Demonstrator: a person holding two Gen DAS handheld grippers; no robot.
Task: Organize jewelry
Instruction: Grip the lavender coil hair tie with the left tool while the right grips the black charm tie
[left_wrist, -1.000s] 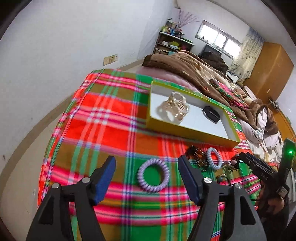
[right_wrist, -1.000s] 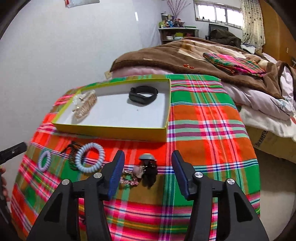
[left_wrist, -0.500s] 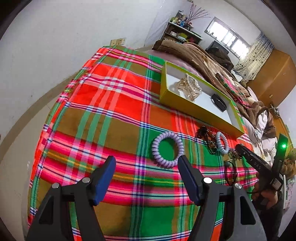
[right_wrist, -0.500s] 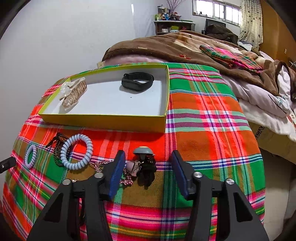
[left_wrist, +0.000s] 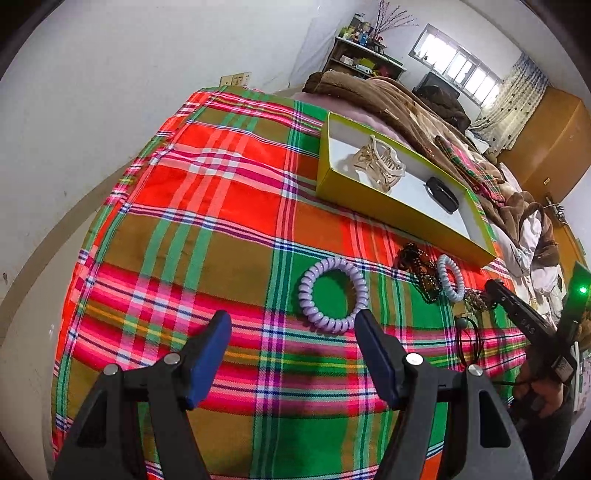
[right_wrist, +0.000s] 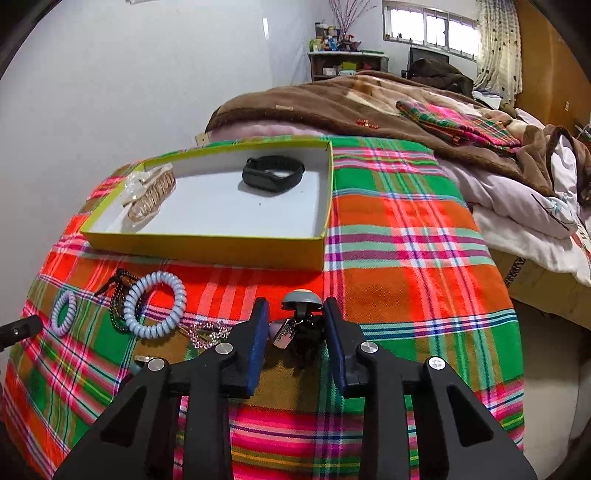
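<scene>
The woven plaid cloth (right_wrist: 406, 236) covering the bed was matt with a visible fine weave, and the yellow-green cardboard tray (right_wrist: 207, 247) near its far edge had a smooth, matt white paper-like floor. Inside the tray, the hair claw (left_wrist: 380, 168) appeared to be glossy translucent plastic, and the black wristband (right_wrist: 273, 177) looked like matt rubber or silicone. The lilac spiral hair tie (left_wrist: 334, 290) and pale blue spiral hair tie (right_wrist: 155, 304) on the cloth were smooth, shiny plastic coils, and the brown blanket (right_wrist: 332, 107) beyond looked plush and fuzzy.
</scene>
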